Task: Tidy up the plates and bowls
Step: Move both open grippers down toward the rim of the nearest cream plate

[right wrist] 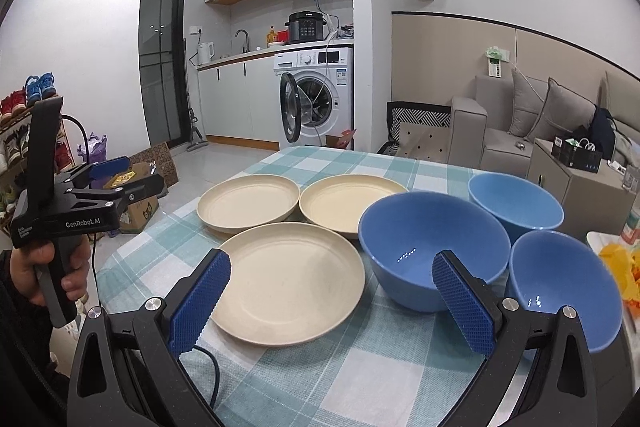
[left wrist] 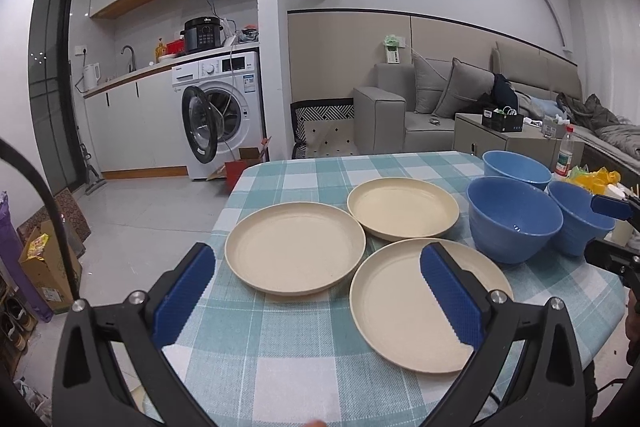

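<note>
Though both grippers gape, nearest bowl (right wrist: 560, 283) is cut off.

White kitchenette, washing machine (left wrist: 222, 111) door open; grey sofa (left wrist: 472, 99) right; tiled floor

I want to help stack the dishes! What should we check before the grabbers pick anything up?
1. Left gripper open, holding nothing: ok.
2. Right gripper open, holding nothing: ok.
3. Three cream plates, near, left and far, all lying flat on the table: ok.
4. Three blue bowls, middle, far and near right, upright and empty: ok.
5. Plates fully apart from each other: cannot tell; their rims look very close.
6. Yellow bag away from the plates: ok.
</note>
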